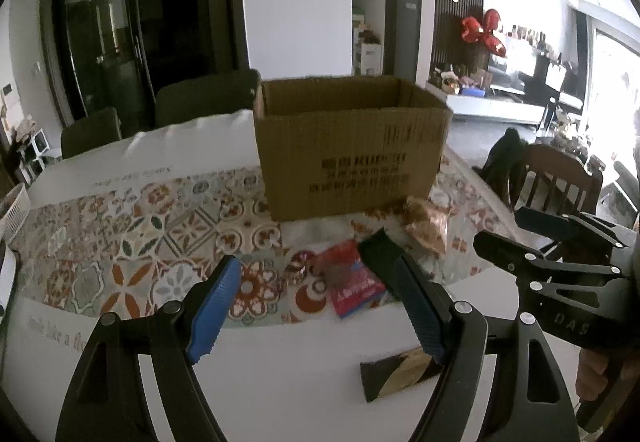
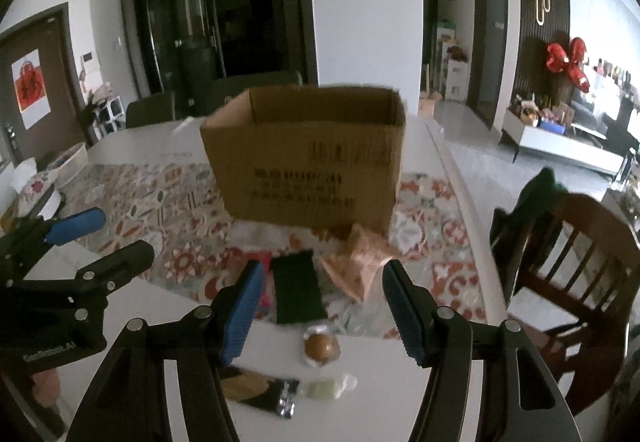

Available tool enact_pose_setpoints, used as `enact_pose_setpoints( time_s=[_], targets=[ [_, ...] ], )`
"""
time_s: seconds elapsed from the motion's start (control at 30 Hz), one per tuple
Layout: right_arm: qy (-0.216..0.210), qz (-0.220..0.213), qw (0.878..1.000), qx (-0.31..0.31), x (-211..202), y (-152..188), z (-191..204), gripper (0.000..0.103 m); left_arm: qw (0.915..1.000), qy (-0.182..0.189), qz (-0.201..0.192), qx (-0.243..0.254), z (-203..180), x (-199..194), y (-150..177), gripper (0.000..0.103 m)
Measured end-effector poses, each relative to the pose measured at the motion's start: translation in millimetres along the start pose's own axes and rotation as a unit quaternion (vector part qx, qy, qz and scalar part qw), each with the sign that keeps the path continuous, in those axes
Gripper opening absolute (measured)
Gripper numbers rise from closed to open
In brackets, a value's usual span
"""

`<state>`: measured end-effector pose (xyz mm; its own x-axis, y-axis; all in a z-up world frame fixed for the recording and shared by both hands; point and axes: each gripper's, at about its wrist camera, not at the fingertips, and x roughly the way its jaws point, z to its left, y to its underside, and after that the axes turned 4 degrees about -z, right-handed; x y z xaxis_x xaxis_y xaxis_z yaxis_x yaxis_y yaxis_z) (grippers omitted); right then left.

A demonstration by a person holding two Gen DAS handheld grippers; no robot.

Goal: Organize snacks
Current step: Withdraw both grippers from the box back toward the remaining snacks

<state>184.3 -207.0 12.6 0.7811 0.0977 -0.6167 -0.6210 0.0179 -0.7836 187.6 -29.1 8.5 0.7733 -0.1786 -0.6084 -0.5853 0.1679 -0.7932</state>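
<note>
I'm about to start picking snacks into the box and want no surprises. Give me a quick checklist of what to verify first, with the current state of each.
1. Cardboard box open at the top, upright: ok.
2. Left gripper jaws apart, nothing between them: ok.
3. Right gripper jaws apart, nothing held: ok.
4. Snacks within view in front of the box: red packet, dark green packet, peach bag, round wrapped snack: ok.
5. Box contents: cannot tell, inside is hidden.
6. The two grippers apart from each other: ok.
</note>
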Motion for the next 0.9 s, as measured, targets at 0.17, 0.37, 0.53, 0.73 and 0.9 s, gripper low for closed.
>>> enact_pose_setpoints(
  time_s=[0.17, 0.37, 0.53, 0.73, 0.9],
  targets=[
    [-0.011, 0.023, 1.0, 0.012, 13.6, 19.2, 0.3, 0.062, 0.9999, 0.0, 0.015, 0.003, 0.3, 9.5, 11.9, 0.079],
    [-0.004, 0.041, 0.999, 0.026, 24.8, 32.3, -0.4, 0.062, 0.9996, 0.001, 0.028, 0.003, 3.4, 20.8, 22.5, 0.079],
    [-0.015, 0.062, 0.998, 0.023, 34.4, 42.6, 4.4, 0.062, 0.9995, 0.003, 0.033, 0.002, 5.1, 29.5, 27.4, 0.079],
    [-0.014, 0.077, 0.996, 0.05, 44.2, 51.1, -0.9, 0.062, 0.9989, 0.014, 0.046, 0.003, 3.4, 45.9, 33.4, 0.078],
    [-0.002, 0.082, 0.995, 0.051, 50.9, 55.2, -3.8, 0.062, 0.9981, 0.022, 0.057, 0.002, 2.2, 63.2, 34.1, 0.078]
  ],
)
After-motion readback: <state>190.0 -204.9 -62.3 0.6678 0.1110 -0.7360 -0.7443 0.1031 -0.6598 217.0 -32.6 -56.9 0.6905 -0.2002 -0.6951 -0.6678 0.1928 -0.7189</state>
